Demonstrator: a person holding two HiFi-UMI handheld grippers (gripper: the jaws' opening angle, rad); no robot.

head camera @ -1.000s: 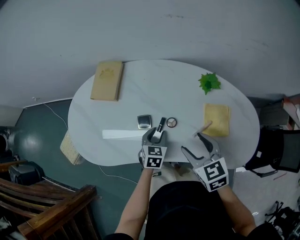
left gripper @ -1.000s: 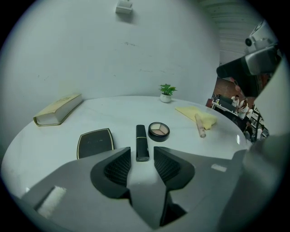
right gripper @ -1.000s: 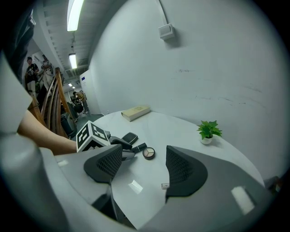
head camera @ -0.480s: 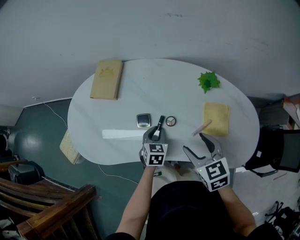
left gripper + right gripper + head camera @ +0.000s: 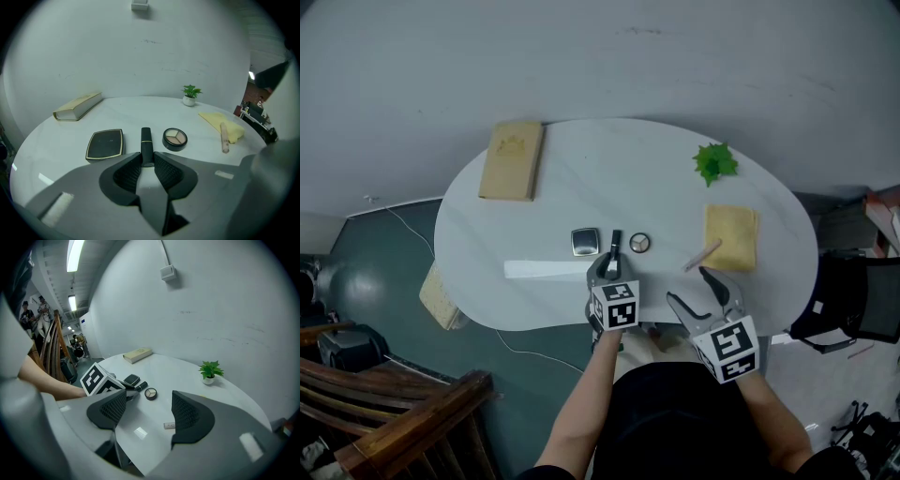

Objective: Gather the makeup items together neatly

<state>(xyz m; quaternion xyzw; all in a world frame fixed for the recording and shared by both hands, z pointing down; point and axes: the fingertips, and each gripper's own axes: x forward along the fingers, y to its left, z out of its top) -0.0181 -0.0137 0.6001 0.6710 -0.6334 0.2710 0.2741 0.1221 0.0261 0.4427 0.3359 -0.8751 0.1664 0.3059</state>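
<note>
A black lipstick tube (image 5: 614,246) lies on the white oval table (image 5: 581,187), pointing away from me. My left gripper (image 5: 612,265) is shut on its near end; in the left gripper view the pads (image 5: 161,166) press both sides of the lipstick tube (image 5: 146,143). A square dark compact (image 5: 105,144) lies just left of it, a round eyeshadow pan (image 5: 175,138) just right. A pinkish stick (image 5: 703,254) rests half on a yellow cloth (image 5: 732,236). My right gripper (image 5: 705,292) hovers open and empty at the near table edge, close to the stick.
A tan book (image 5: 513,159) lies at the far left, and a small potted plant (image 5: 715,163) stands at the far right. A white strip (image 5: 544,268) sits left of my left gripper. A wooden chair (image 5: 394,412) and a black chair (image 5: 853,309) flank the table.
The left jaws have closed on the lipstick. The tube, slanted to the right before, now points straight and sits a little nearer the compact. The right gripper has hardly moved.
</note>
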